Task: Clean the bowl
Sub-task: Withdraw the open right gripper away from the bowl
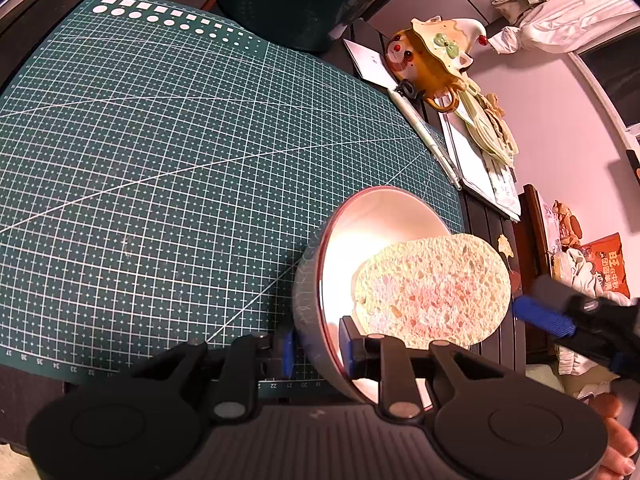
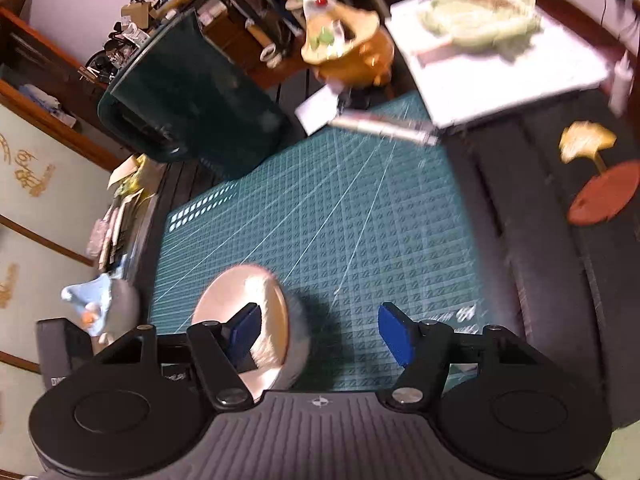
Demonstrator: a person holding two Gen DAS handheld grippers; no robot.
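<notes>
At the near edge of the green cutting mat [image 1: 160, 140], the left gripper [image 1: 316, 346] is clenching its jaws on the rim of the bowl [image 1: 308, 292], one blue pad pressing the grey outer wall and the other pressing the pale inside. The bowl is being held tipped on its side, with its open mouth facing right and its lower edge hanging past the mat's numbered border. A pale, porous oval sponge [image 1: 432, 288] is sitting in the bowl's mouth and covering most of its lower right part.

Just beside the sponge's right edge, one blue finger [image 1: 540, 316] of the right gripper [image 2: 320, 332] is reaching in from the right; whether it is touching the sponge cannot be told. In the blurred right wrist view, that gripper's jaws are standing apart and released, with only the mat showing between them, and its left pad is lying in front of the bowl's mouth. Part of a person's hand [image 1: 618, 436] is showing at the lower right corner of the left wrist view.

Farther out, a white pen [image 1: 424, 128] is lying along the mat's far right edge. Beyond it, papers [image 1: 472, 160] and an orange-brown ceramic pot [image 1: 424, 64] with a painted face are resting on the dark slatted bench [image 2: 520, 200]. A round red coaster [image 2: 604, 194] is sitting to the right of the mat, with a yellow leaf [image 2: 586, 142] just beside it.
</notes>
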